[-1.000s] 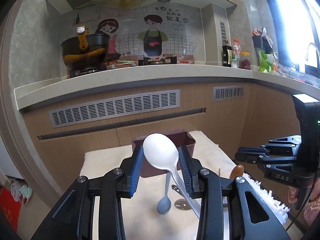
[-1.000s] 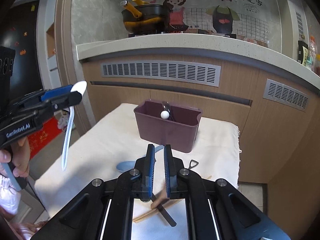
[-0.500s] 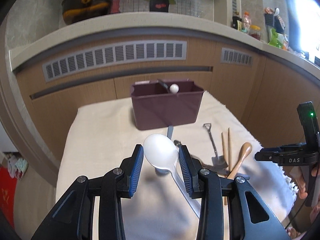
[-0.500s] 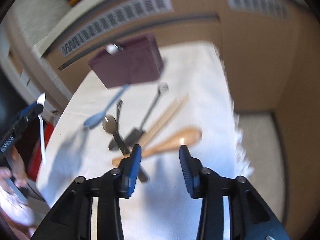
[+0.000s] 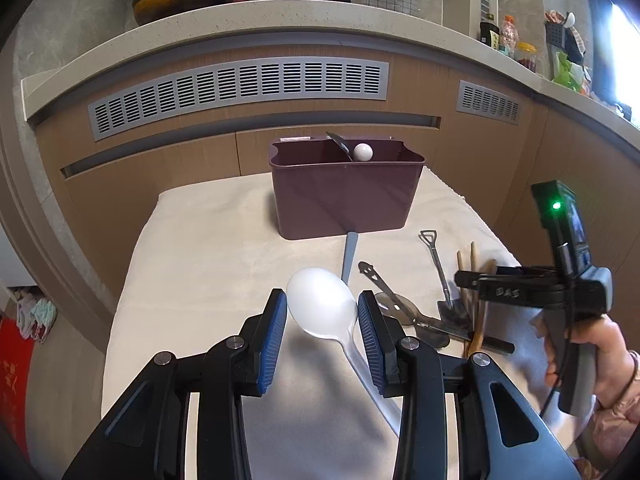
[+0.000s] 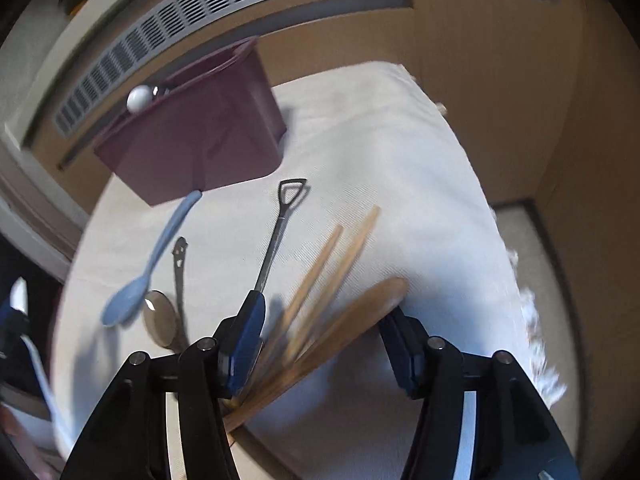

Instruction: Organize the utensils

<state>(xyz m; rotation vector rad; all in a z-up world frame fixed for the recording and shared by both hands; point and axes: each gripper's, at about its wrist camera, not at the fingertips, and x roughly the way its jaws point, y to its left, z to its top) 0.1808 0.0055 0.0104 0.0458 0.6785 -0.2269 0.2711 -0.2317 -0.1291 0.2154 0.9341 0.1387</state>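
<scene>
Spoon in white plastic sits clamped between the pads of the left gripper, held above the cloth; its bowl points toward twelve o'clock, at the maroon bin, and its handle runs back toward five o'clock. At two o'clock the right gripper hovers with jaws spread wide over the wooden spoon and chopsticks. Beside these lie a shovel-handled utensil, a metal spoon and a blue spoon.
</scene>
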